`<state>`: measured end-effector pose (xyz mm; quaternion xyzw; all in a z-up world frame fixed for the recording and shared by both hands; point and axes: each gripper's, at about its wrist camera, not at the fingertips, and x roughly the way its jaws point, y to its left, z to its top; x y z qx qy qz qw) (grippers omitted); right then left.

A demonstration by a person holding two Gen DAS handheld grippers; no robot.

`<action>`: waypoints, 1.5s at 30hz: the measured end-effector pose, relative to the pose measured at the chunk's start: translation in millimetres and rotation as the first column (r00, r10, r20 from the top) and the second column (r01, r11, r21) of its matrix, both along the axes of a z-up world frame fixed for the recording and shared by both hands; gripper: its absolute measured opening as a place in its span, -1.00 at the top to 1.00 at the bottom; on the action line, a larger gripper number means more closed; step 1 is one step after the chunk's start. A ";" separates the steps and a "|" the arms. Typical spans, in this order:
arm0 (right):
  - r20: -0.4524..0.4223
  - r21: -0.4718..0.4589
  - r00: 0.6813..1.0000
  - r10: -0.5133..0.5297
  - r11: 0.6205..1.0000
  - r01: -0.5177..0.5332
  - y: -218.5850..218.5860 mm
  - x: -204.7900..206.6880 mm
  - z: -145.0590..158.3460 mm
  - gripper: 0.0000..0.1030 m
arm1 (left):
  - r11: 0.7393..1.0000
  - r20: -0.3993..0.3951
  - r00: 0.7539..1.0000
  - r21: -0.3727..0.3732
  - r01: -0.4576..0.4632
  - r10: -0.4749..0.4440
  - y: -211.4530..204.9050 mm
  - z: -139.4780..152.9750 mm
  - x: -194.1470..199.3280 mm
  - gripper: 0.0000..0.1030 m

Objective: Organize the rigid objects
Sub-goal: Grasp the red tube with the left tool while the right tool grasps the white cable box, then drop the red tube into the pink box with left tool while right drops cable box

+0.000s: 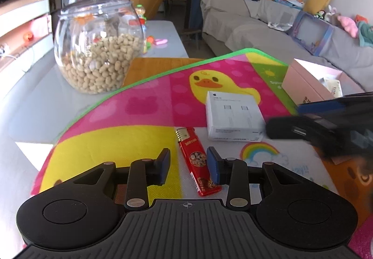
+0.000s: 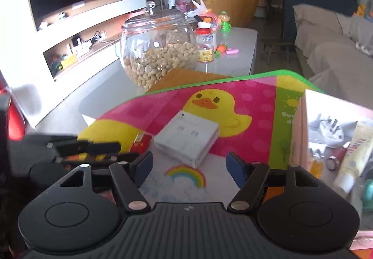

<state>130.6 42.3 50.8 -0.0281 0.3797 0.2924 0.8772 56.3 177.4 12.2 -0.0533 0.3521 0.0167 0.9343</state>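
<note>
A red lighter (image 1: 197, 161) lies on the colourful duck mat (image 1: 149, 105), between the open fingers of my left gripper (image 1: 189, 164), which hovers over it without closing. A white cable box (image 1: 233, 115) lies just beyond it on the mat. In the right wrist view the white box (image 2: 187, 136) lies ahead of my open, empty right gripper (image 2: 190, 169), and part of the lighter (image 2: 139, 143) shows at the left behind my left gripper (image 2: 77, 149). The right gripper shows blurred at the right of the left wrist view (image 1: 314, 126).
A pink open box (image 2: 300, 133) with a plug, a tube and small items stands at the mat's right edge (image 1: 303, 82). A glass jar of peanuts (image 1: 98, 49) stands on the grey table behind the mat. Bottles and toys (image 2: 209, 42) sit further back. A sofa is at the right.
</note>
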 end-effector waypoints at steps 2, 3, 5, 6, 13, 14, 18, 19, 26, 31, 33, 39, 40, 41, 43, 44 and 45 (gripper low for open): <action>-0.077 0.029 0.996 -0.041 0.999 0.043 12.8 22.6 -8.6 -0.41 | 1.000 -0.017 1.000 -0.012 0.023 -0.023 -1.5 -3.0 5.4 0.24; -0.109 0.035 0.992 -0.069 0.997 0.073 18.4 32.5 -14.3 -0.41 | 1.000 -0.025 0.999 0.000 0.027 -0.027 -3.6 -5.0 7.4 0.27; -0.167 0.039 0.980 -0.104 0.993 0.112 29.3 49.7 -23.7 -0.42 | 0.999 -0.017 0.999 0.029 0.038 -0.038 -7.0 -6.2 6.6 0.29; -0.192 0.035 0.974 -0.116 0.991 0.125 34.5 57.0 -27.6 -0.43 | 0.999 -0.013 0.999 0.025 0.041 -0.041 -6.4 -6.7 6.1 0.29; -0.099 -0.085 0.993 -0.061 0.995 0.052 69.5 69.2 -37.7 -0.50 | 0.999 -0.027 0.999 -0.044 0.027 -0.028 2.7 -5.5 8.8 0.31; -0.084 -0.094 0.996 -0.042 0.995 0.034 68.1 65.5 -37.3 -0.43 | 0.999 -0.032 0.999 -0.047 0.026 -0.028 2.7 -5.1 9.2 0.31; -0.057 -0.084 0.998 0.014 0.996 -0.019 51.4 48.1 -28.9 -0.35 | 0.998 -0.034 0.999 -0.051 0.025 -0.027 1.4 -4.8 8.5 0.31; -0.040 -0.072 0.999 0.018 0.997 -0.021 45.7 42.6 -22.6 -0.35 | 0.999 -0.032 0.999 -0.033 0.033 -0.035 -0.9 -5.1 7.8 0.31; 0.107 0.034 0.991 0.077 0.996 -0.081 -24.0 -30.4 33.9 -0.35 | 0.999 -0.013 1.000 -0.049 -0.004 0.003 3.7 -6.2 6.3 0.48; 0.074 0.043 0.997 0.032 0.998 -0.035 -87.3 -82.6 28.3 -0.35 | 0.998 0.014 0.998 0.025 0.065 -0.065 -14.0 -5.3 -10.5 0.49; 0.081 0.041 0.997 -0.006 0.999 0.002 -110.6 -102.0 22.6 -0.35 | 0.991 0.007 0.991 0.014 0.130 -0.130 -26.5 -4.0 -25.5 0.50; 0.097 0.030 0.991 -0.093 0.995 0.090 -165.4 -147.0 4.9 -0.35 | 0.924 -0.056 0.923 0.010 0.382 -0.381 -97.8 1.8 -93.4 0.49; 0.096 0.034 0.989 -0.115 0.993 0.112 -175.4 -151.3 2.6 -0.35 | 0.908 -0.065 0.906 -0.006 0.418 -0.417 -108.9 3.6 -102.4 0.49; 0.095 0.038 0.986 -0.136 0.990 0.133 -184.1 -154.4 0.8 -0.35 | 0.892 -0.070 0.890 -0.016 0.451 -0.451 -121.1 5.1 -111.3 0.49; 0.093 0.051 0.979 -0.180 0.983 0.176 -201.3 -161.1 -1.8 -0.35 | 0.868 -0.074 0.865 -0.021 0.496 -0.496 -139.4 12.8 -118.9 0.49; 0.095 0.057 0.975 -0.200 0.979 0.196 -209.0 -163.8 -2.2 -0.35 | 0.861 -0.067 0.859 -0.015 0.508 -0.508 -147.5 18.4 -118.3 0.49; 0.101 0.061 0.971 -0.219 0.975 0.213 -216.5 -167.0 -1.7 -0.35 | 0.858 -0.054 0.857 -0.002 0.514 -0.513 -154.4 26.0 -115.5 0.49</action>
